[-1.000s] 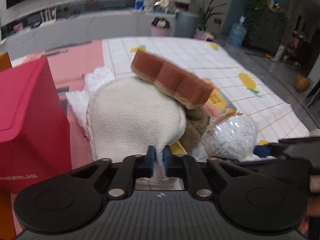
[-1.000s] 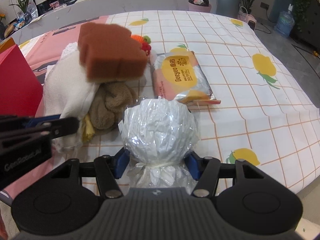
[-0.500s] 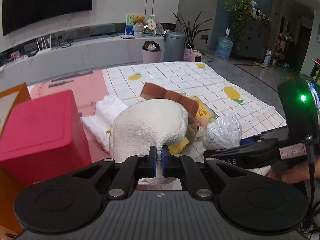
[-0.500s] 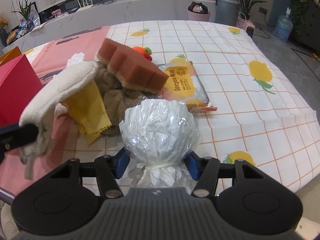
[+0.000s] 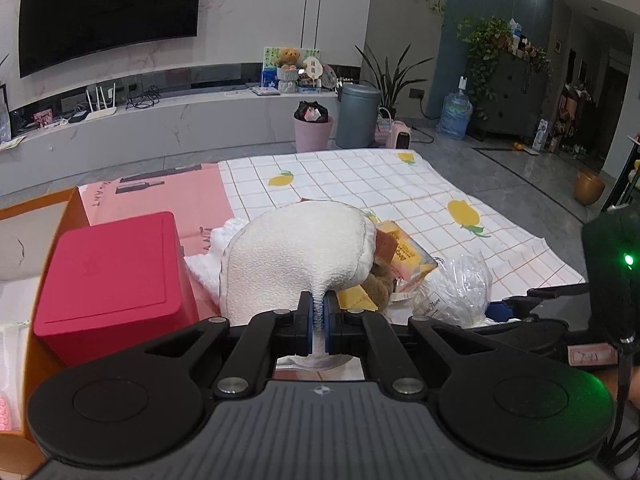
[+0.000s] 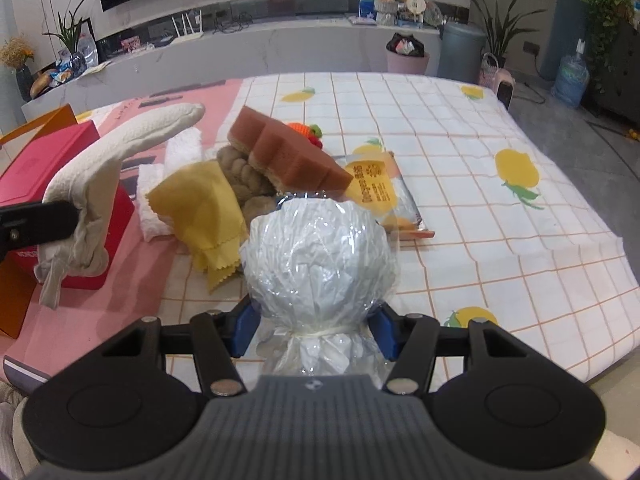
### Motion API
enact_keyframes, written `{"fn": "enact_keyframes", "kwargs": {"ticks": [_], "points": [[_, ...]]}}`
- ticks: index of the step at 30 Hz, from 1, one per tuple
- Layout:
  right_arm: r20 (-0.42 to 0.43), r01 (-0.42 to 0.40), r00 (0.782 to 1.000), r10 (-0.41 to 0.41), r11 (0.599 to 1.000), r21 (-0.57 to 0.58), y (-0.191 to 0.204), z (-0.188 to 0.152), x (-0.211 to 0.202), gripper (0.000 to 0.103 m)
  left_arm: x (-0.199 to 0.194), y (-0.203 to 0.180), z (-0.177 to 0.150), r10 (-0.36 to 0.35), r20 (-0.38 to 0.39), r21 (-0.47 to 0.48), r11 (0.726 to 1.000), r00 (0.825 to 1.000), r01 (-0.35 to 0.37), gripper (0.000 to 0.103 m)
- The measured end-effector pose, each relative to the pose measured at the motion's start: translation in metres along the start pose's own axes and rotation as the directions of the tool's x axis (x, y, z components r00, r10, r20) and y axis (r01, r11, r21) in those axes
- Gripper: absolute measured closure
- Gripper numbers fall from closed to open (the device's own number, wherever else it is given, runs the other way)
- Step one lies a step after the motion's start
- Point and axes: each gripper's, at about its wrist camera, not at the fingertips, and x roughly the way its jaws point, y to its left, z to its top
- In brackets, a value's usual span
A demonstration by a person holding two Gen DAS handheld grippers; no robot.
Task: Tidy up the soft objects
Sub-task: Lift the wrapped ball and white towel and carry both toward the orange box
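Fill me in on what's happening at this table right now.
A person is sorting soft things with two handheld grippers. The left gripper is shut on a white cloth, held off the pile. The right gripper clamps a plastic-wrapped white bundle. A brown sponge and yellow cloth remain on the table.

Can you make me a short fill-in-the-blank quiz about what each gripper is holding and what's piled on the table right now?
1. The left gripper is shut on a cream-white ____.
2. The right gripper holds a white bundle wrapped in clear ____.
3. The brown sponge rests on a ____ plush item.
4. The box beside the white cloth is ____.

Missing words: cloth; plastic; brown; red
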Motion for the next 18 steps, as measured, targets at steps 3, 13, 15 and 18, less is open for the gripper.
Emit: {"fn": "enact_keyframes", "kwargs": {"ticks": [3,13,15,18], "points": [[0.029,0.004,1.000,-0.004,1.000,0.005,0.002,-0.004,-0.013,0.045,-0.011,0.004,0.002,0.000,0.027,-0.007,1.000,1.000,0.000,0.098],[0.149,-0.001,0.989,-0.007,0.999,0.052,0.025,-0.007,-0.068,0.045,-0.070,0.030,0.020,0.036,0.150,-0.056,0.998,0.988,-0.028,0.098],[0.178,-0.011,0.984,0.006,1.000,0.027,0.039,-0.005,-0.082,0.045,-0.087,0.037,0.025,0.052,0.178,-0.057,0.997,0.983,-0.043,0.098],[0.229,-0.031,0.973,0.028,0.999,0.010,0.059,0.001,-0.107,0.045,-0.114,0.053,0.029,0.087,0.220,-0.055,0.996,0.972,-0.076,0.098]]}}
